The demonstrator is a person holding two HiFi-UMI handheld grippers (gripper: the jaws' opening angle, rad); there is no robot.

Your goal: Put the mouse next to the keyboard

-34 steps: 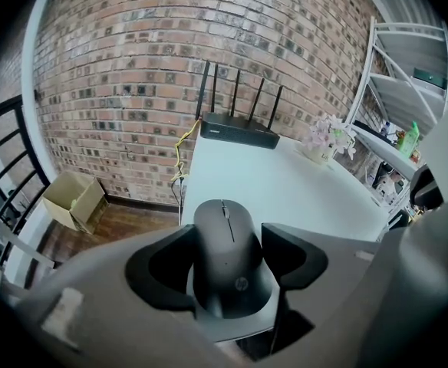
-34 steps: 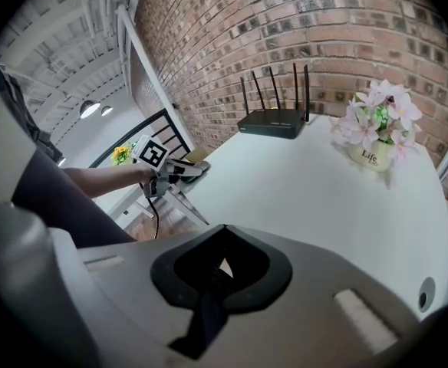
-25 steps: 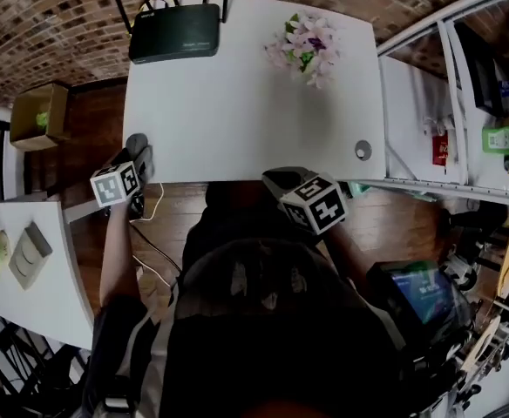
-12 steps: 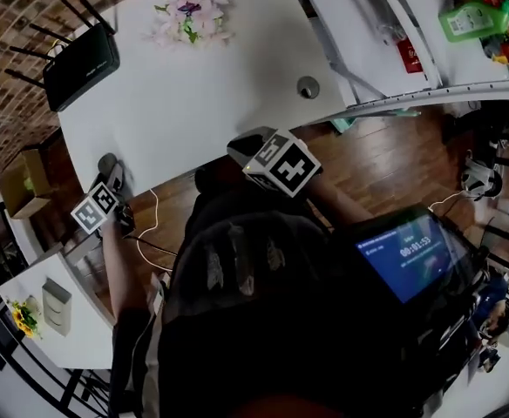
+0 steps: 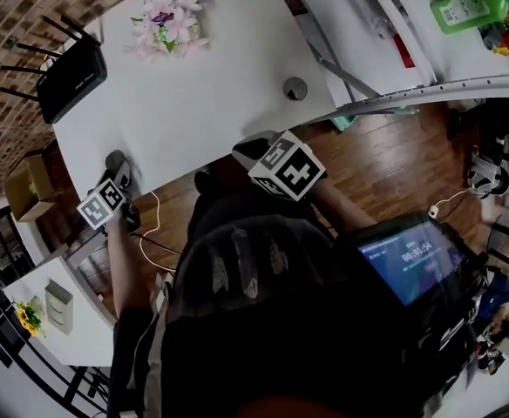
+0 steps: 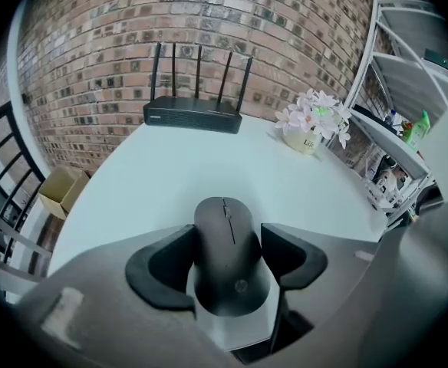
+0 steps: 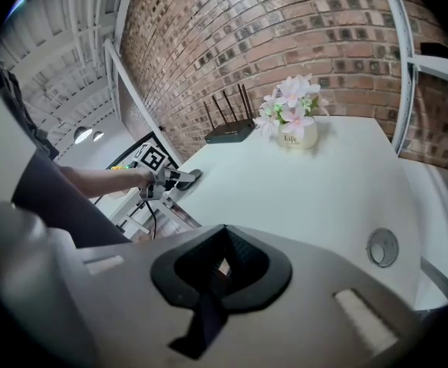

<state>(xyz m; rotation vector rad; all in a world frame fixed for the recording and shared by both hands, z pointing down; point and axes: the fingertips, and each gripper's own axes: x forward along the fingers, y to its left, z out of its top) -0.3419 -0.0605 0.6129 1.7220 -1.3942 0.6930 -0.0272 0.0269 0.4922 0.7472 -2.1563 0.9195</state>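
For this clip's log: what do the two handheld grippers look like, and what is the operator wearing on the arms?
The left gripper and right gripper both have grey bodies with black, curved jaw pads. Each carries a white cube printed with black square markers. A pale cable hangs by the left one. The person's top is dark, and the left forearm is uncovered.

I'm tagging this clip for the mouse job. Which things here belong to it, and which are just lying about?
Part of the job: mouse, clamped between the fingers of the left gripper; white table. No keyboard is in view.
Lying about: router; flower pot; cable grommet; cardboard box; right gripper, shut and empty.
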